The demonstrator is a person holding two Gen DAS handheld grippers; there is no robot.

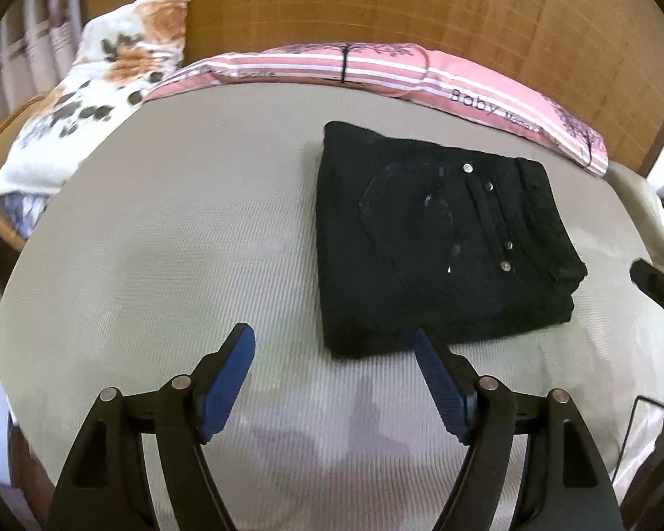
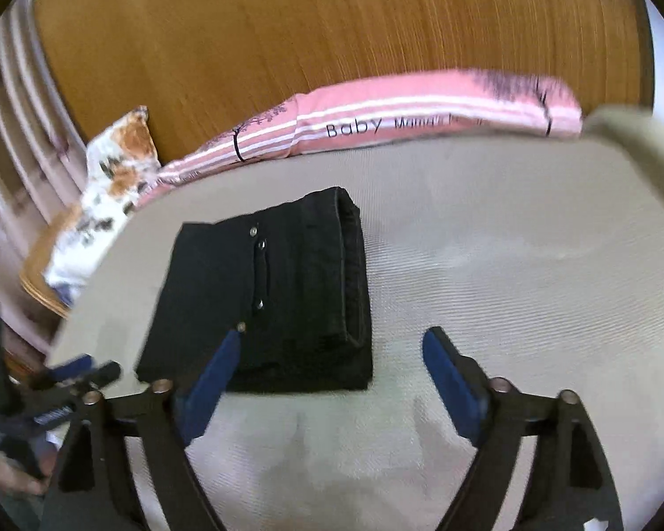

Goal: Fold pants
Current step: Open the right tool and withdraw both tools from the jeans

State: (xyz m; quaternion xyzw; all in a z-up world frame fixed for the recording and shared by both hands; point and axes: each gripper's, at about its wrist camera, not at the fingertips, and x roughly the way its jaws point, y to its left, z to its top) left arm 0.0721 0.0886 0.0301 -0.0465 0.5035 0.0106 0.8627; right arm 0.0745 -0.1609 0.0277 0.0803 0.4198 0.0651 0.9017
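The black pants lie folded into a compact square on the beige bed sheet, back pocket and metal rivets facing up. My left gripper hovers above the sheet just in front of the bundle's near edge, open, with nothing between its blue pads. In the right wrist view the folded pants sit left of centre, the thick folded edge on the right. My right gripper is open and empty above the sheet near the bundle's front right corner. The left gripper shows blurred at the lower left.
A pink striped pillow lies along the wooden headboard behind the pants. A floral pillow rests at the far left by a wicker chair edge. The mattress corner shows at the right. Part of the right gripper enters at the right edge.
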